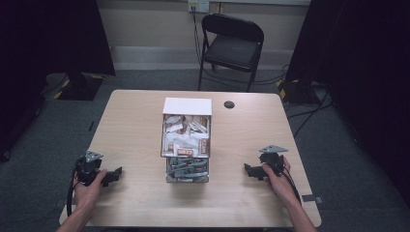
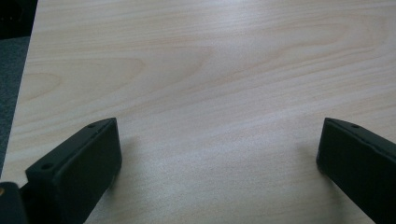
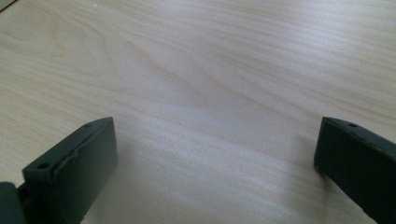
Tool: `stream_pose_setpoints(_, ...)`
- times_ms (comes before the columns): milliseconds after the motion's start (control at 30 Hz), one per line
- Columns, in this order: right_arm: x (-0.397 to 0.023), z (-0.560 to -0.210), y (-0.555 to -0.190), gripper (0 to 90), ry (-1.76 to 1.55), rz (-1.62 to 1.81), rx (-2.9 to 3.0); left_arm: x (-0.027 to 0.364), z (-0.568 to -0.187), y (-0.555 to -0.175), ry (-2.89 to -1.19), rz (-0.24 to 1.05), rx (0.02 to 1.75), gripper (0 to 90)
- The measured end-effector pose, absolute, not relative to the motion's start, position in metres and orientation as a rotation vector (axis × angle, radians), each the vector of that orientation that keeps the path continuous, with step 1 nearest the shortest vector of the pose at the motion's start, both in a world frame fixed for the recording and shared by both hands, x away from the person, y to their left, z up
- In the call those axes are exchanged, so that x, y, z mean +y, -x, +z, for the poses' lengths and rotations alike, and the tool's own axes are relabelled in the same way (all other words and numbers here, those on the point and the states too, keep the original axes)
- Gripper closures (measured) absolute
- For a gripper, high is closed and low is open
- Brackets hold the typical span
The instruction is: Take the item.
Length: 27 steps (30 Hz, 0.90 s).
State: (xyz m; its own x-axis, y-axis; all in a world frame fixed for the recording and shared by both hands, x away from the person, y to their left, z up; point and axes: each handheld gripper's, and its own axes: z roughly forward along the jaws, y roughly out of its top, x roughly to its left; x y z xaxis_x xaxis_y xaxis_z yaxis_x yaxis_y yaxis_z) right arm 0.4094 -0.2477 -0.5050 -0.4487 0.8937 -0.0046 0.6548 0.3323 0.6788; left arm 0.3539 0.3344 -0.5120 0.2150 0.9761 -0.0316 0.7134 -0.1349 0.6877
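Here my left gripper (image 1: 114, 175) and right gripper (image 1: 249, 170) rested on the bench (image 1: 130, 130), fingers wide and empty, flanking the clear packet box (image 1: 186, 145) at centre, presumably readying a reach.

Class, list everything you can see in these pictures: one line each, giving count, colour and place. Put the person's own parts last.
Table: one, light wood, centre of the high view.
Clear box: one, see-through with a white back panel, middle of the table; holds white and brown packets above, grey pieces in front.
Round cap: one, dark, far side of the table, right of the box.
Folding chair: one, black, beyond the table.
Left gripper: one, black, near left of the table, jaws wide apart over bare wood.
Right gripper: one, black, near right, jaws wide apart.
Hands: two, one on each gripper.
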Motion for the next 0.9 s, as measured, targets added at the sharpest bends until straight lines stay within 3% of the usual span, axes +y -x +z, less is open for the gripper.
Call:
stream_pose_setpoints(567,-0.2476,-0.505,-0.4096,0.0,-1.371,0.868,2.224,0.3348,-0.5109,-0.3549,-1.929,0.577,1.544,0.9)
stream_pose_setpoints(900,-0.2476,-0.505,-0.4096,0.0,-1.371,0.867,2.225,0.331,-0.5053,-0.354,-1.935,0.554,1.535,15.6)
